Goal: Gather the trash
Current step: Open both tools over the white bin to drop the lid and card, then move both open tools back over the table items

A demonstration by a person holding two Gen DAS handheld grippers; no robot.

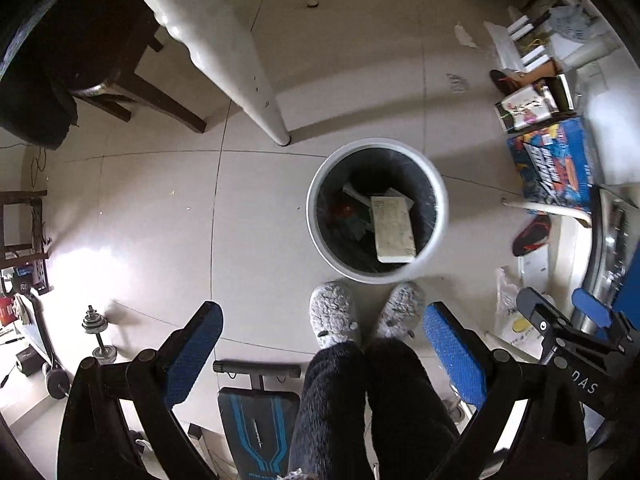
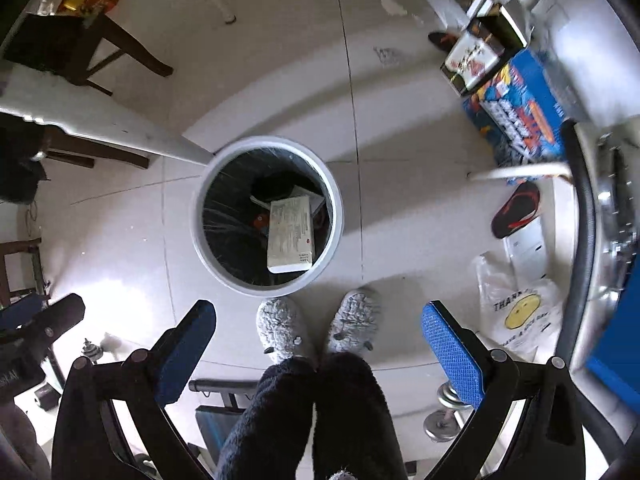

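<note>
A round white trash bin (image 1: 320, 184) with a dark liner stands on the tiled floor in front of my feet; it also shows in the right wrist view (image 2: 198, 216). A pale flat box (image 1: 394, 228) lies in it on other trash, and shows again in the right wrist view (image 2: 290, 234). My left gripper (image 1: 322, 320) is open and empty, high above the floor. My right gripper (image 2: 318, 318) is open and empty too, and appears at the right edge of the left wrist view (image 1: 560, 304).
A white table leg (image 1: 256, 92) stands just behind the bin. A dark wooden chair (image 1: 120, 76) is at the back left. Boxes (image 1: 552, 164), slippers (image 1: 532, 232) and a plastic bag (image 2: 520, 316) lie to the right. Dumbbells (image 1: 96, 336) and a bench (image 1: 258, 420) are near me.
</note>
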